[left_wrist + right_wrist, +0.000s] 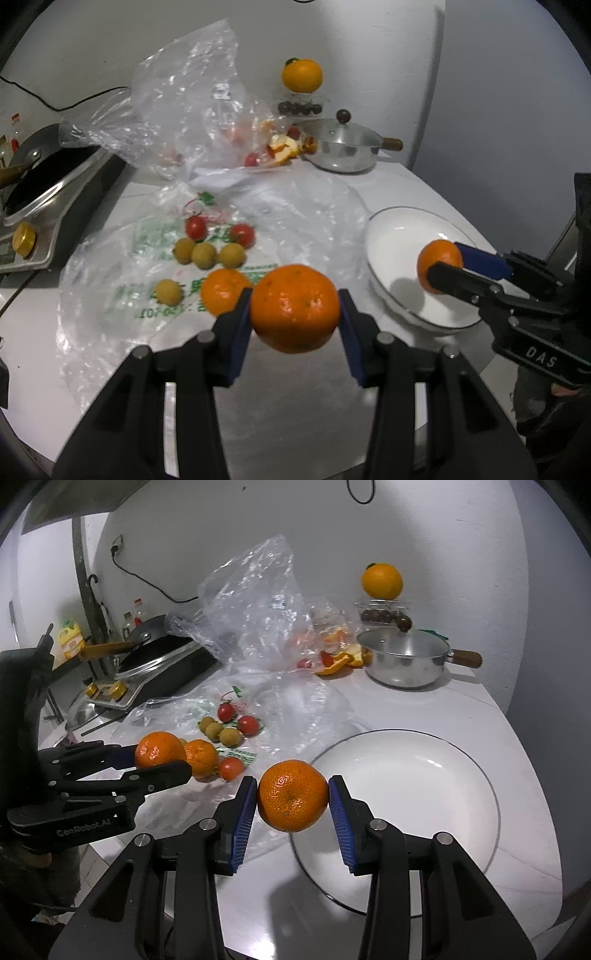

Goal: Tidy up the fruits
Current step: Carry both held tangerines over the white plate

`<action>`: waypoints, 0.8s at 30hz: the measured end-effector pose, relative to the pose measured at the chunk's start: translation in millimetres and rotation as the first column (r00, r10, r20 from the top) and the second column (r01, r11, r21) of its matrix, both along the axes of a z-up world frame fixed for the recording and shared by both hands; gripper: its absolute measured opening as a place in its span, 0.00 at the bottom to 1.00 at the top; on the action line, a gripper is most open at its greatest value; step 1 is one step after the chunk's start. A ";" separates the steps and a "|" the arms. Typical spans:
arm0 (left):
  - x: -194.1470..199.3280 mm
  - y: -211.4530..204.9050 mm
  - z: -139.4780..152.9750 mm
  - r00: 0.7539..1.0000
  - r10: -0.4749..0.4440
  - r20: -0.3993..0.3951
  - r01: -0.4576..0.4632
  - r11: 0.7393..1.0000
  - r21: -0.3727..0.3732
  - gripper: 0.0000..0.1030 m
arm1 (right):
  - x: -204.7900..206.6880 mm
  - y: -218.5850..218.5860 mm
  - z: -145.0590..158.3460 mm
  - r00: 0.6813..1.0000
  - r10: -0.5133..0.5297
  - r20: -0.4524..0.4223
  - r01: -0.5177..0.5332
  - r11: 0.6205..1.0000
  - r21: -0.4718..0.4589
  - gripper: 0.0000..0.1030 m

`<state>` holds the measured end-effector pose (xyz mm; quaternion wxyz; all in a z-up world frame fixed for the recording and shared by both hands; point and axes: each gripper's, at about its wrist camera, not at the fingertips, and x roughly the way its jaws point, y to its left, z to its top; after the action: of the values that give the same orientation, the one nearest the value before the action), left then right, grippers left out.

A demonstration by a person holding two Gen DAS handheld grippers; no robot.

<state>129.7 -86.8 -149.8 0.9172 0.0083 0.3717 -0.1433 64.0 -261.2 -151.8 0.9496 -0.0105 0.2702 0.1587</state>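
My left gripper [294, 308] is shut on a tangerine [294, 306] and holds it above the flat plastic bag [155, 306]; it also shows in the right wrist view [162, 757]. My right gripper [293, 797] is shut on a second tangerine [293, 795] at the near-left rim of the white plate [424, 812]; in the left wrist view that gripper [441, 266] hovers over the plate [399, 240]. On the bag lie a third tangerine [223, 290], cherry tomatoes [195, 227] and small yellow-brown fruits [205, 254].
A crumpled clear bag [184, 99] with peels and fruit stands behind. A lidded steel pot [345, 147] sits at the back, with an orange [302, 75] on a jar behind it. An induction cooker with a pan [48, 177] is at the left.
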 end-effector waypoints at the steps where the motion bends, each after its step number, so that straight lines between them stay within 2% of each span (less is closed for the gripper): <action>1: 0.1 -3.7 0.5 1.000 -0.004 -0.001 0.004 1.000 -0.005 0.44 | -0.5 -4.6 0.1 1.000 -0.005 0.001 0.005 1.000 0.002 0.41; 24: 2.1 -95.0 -2.7 0.992 -0.128 -0.021 0.128 0.992 0.004 0.44 | -9.1 -89.4 -11.6 0.995 -0.095 -0.016 0.096 0.995 0.036 0.41</action>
<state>131.8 -181.8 -152.5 0.9021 0.0331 0.3803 -0.2010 54.9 -350.6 -163.4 0.9541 0.0210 0.2743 0.1180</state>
